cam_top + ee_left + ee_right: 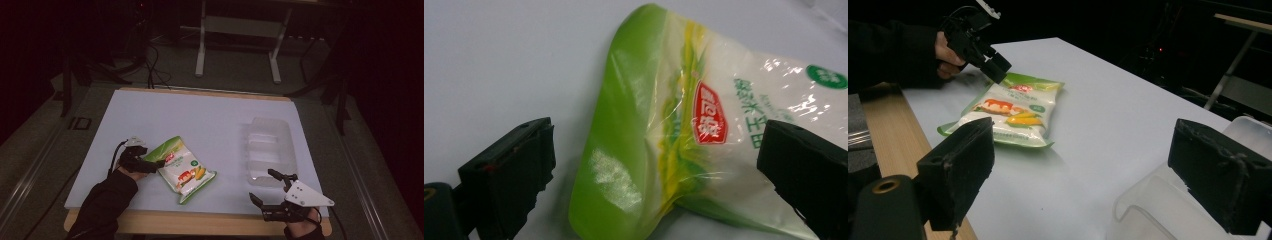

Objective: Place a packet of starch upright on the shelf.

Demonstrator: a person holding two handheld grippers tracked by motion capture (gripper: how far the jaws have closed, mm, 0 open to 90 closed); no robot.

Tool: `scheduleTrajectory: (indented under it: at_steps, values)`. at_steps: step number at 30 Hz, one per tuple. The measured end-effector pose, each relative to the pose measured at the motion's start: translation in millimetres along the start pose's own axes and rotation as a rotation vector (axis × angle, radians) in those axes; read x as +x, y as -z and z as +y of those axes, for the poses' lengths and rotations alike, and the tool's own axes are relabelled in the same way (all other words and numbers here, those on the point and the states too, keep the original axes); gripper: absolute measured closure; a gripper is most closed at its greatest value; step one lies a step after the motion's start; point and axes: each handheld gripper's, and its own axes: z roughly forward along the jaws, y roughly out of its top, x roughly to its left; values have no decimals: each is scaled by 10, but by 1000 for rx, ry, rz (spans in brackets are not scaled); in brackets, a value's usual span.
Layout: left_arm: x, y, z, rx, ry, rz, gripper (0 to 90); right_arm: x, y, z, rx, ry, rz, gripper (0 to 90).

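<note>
Item: green-and-white snack bag (181, 169), sealed, lying flat on the white counter (210, 115), left of centre and towards the near edge, its long axis running from far-left to near-right.

Left claw (152, 163): at the bag's far-left end, jaws apart. In the left gripper view the two black jaws stand either side of the green sealed end of the bag (634, 140), neither yet pressing the film as far as can be told. The person's hand (131, 172) steers it from the near-left.

Right claw (270, 187): near-right corner of the counter, jaws wide apart, holding nothing, just beside the near rim of the clear plastic container (270, 150).

Container: open, empty, right of centre, well apart from the bag.

Step in hand, as judged: taking hold of the bag at its green end, likely for transfer to the container.

Handling notes:
- Close on the flat sealed band, not the puffed body; the film looks slick and the contents will shift.
- Get one jaw under the edge, low to the counter, before closing.
- Lift slowly; the bag will hang and swing from one end.
- Keep the right claw clear of the container's mouth, or use it to steady the rim.
</note>
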Motion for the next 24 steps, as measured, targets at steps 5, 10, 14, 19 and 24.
scheduleTrajectory:
  at_steps: [5,10,14,19,24]
  values:
    - [34,-43,-23,24,27,-38,44,5,-8,-2,3,0,5,112]
    - [2,-44,-20,32,16,-50,70,9,-5,-1,4,-1,9,112]
    - [-55,-40,-24,40,0,-51,113,8,-4,1,3,0,11,112]
    - [-163,-31,-34,59,-57,-78,353,13,-13,-3,8,5,17,112]
    - [-307,-68,-6,108,-125,12,429,23,-27,-3,11,5,26,112]
